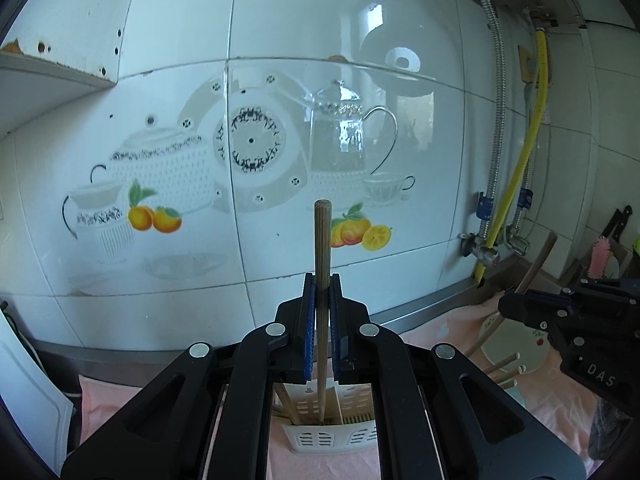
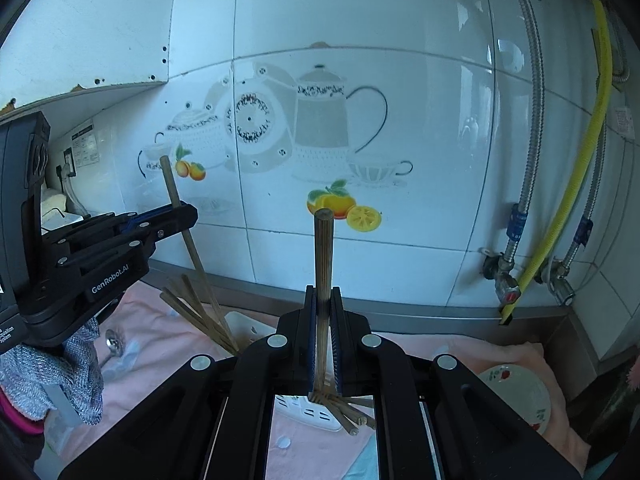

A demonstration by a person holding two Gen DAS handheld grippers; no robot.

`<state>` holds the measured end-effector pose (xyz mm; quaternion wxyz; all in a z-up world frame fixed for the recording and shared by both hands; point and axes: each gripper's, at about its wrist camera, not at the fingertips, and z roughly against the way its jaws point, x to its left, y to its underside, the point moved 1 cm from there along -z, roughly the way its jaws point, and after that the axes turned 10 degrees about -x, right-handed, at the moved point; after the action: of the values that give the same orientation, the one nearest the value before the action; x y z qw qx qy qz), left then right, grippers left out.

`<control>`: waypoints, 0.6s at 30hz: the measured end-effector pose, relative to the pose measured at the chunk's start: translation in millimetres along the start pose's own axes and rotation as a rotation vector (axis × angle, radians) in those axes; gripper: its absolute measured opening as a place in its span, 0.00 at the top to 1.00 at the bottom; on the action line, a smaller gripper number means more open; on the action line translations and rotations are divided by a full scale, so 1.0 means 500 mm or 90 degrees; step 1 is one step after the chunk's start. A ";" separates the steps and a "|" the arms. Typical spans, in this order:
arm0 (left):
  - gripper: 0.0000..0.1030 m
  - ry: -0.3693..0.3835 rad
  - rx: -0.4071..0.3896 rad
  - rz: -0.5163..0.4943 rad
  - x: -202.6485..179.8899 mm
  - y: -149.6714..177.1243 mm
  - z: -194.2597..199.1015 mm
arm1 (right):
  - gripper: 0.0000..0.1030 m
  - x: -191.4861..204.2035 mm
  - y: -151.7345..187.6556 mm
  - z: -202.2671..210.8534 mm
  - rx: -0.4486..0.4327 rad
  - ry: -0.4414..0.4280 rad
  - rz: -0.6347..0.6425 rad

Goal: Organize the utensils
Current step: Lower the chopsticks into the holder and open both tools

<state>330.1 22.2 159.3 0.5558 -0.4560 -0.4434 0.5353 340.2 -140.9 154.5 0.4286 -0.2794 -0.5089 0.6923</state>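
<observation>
In the left wrist view my left gripper (image 1: 322, 280) is shut on a wooden chopstick (image 1: 322, 236) that stands upright. Its lower end reaches into the white slotted holder (image 1: 320, 436), beside other chopsticks. At the right edge my right gripper (image 1: 508, 304) is shut on a second chopstick (image 1: 538, 260), tilted over a white plate (image 1: 516, 352). In the right wrist view my right gripper (image 2: 323, 292) clamps its upright chopstick (image 2: 323, 248). Several loose chopsticks (image 2: 344, 410) lie below it across a white slotted piece (image 2: 304, 412). My left gripper (image 2: 188, 212) holds its chopstick (image 2: 176, 196) above the holder (image 2: 240, 320).
A pink cloth (image 2: 440, 348) covers the counter, with a spoon (image 2: 114, 340) on it at the left. The tiled wall (image 1: 280, 40) rises close behind. A yellow hose (image 2: 576, 184), metal pipes and valves (image 2: 508, 284) fill the right corner. A gloved hand (image 2: 76, 360) carries the left gripper.
</observation>
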 end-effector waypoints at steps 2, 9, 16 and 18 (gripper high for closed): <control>0.95 0.000 -0.001 0.004 0.003 0.003 -0.003 | 0.94 0.000 0.007 -0.009 0.005 -0.001 -0.001; 0.95 0.000 -0.002 0.007 0.003 0.016 -0.015 | 0.94 0.003 0.031 -0.031 0.025 -0.005 -0.002; 0.95 0.003 0.018 0.015 0.006 0.045 -0.033 | 0.94 0.009 0.044 -0.042 0.034 -0.009 -0.001; 0.95 0.003 0.026 0.016 0.006 0.055 -0.038 | 0.94 0.008 0.049 -0.045 0.038 -0.011 -0.005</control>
<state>343.5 25.2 128.8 0.5593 -0.4511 -0.4254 0.5502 349.1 -130.0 124.5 0.4352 -0.2580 -0.4929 0.7079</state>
